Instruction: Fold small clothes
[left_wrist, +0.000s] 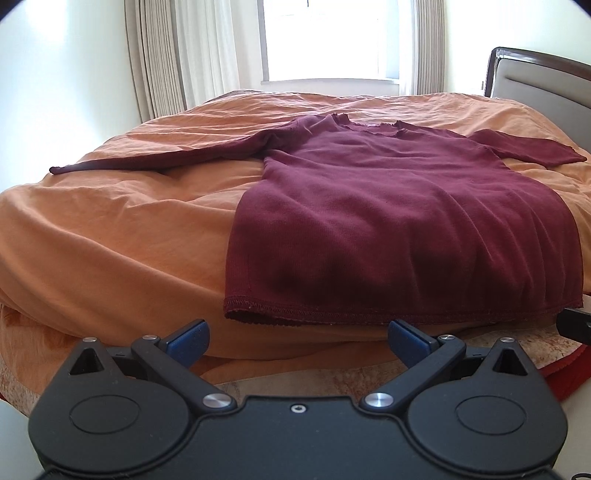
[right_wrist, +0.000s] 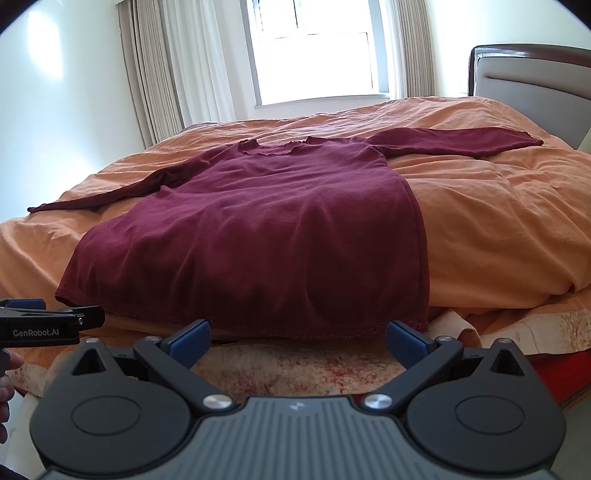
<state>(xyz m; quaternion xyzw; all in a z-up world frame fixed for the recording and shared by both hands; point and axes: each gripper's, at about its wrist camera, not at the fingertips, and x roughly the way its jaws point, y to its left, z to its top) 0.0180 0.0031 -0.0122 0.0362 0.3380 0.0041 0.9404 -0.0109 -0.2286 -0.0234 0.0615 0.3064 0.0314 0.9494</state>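
Observation:
A maroon long-sleeved top (left_wrist: 388, 221) lies flat on the orange bedspread (left_wrist: 110, 229), neck away from me, both sleeves spread out sideways. It also shows in the right wrist view (right_wrist: 266, 236). My left gripper (left_wrist: 297, 341) is open and empty, just short of the hem's left corner. My right gripper (right_wrist: 297, 341) is open and empty, just short of the hem's right corner. The left gripper's side shows in the right wrist view (right_wrist: 48, 325) at the far left.
The bed's headboard (right_wrist: 532, 81) stands at the right. A window (right_wrist: 314, 51) with curtains (right_wrist: 166, 70) is behind the bed. A patterned mattress edge (right_wrist: 295, 369) runs below the bedspread, with a red layer (right_wrist: 554, 373) under it.

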